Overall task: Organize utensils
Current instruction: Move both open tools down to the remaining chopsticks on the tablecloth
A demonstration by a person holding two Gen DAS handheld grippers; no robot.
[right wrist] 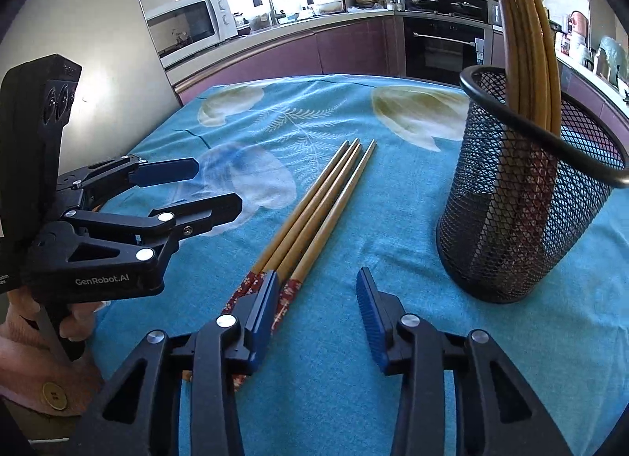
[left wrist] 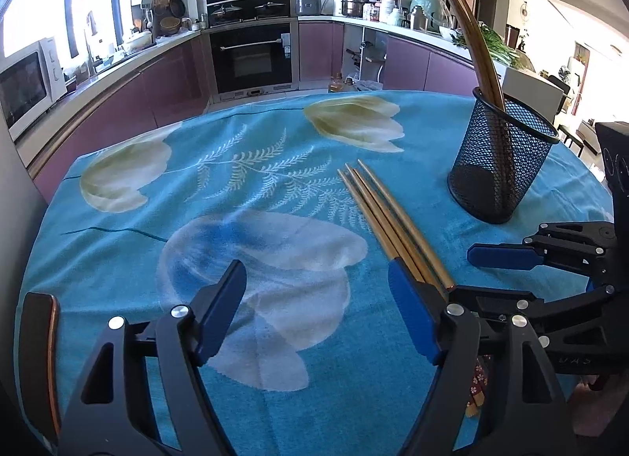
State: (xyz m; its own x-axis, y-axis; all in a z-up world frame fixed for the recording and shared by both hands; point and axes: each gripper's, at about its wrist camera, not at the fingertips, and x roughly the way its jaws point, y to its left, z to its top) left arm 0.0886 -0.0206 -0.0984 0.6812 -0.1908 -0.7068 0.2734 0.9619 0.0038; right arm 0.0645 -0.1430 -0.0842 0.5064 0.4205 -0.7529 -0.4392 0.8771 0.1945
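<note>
Several wooden chopsticks (right wrist: 322,204) lie side by side on the blue floral tablecloth (right wrist: 354,397), their red patterned ends toward me. My right gripper (right wrist: 316,291) is open low over those ends. Its left finger (right wrist: 263,306) sits over the bundle, and one patterned end shows between the jaws without being pressed. A black mesh cup (right wrist: 523,220) stands upright to the right with several chopsticks in it. My left gripper (left wrist: 318,298) is open with only cloth between its fingers, and the chopsticks (left wrist: 385,216) lie just beyond its right finger (left wrist: 412,310). The cup (left wrist: 499,169) is at the far right there.
A hand in a pink sleeve (right wrist: 27,361) holds the left gripper (right wrist: 204,190). The right gripper (left wrist: 477,273) reaches in from the right of the left wrist view. Purple kitchen cabinets (left wrist: 165,86), an oven (left wrist: 251,55) and a microwave (left wrist: 27,82) lie beyond the table's far edge.
</note>
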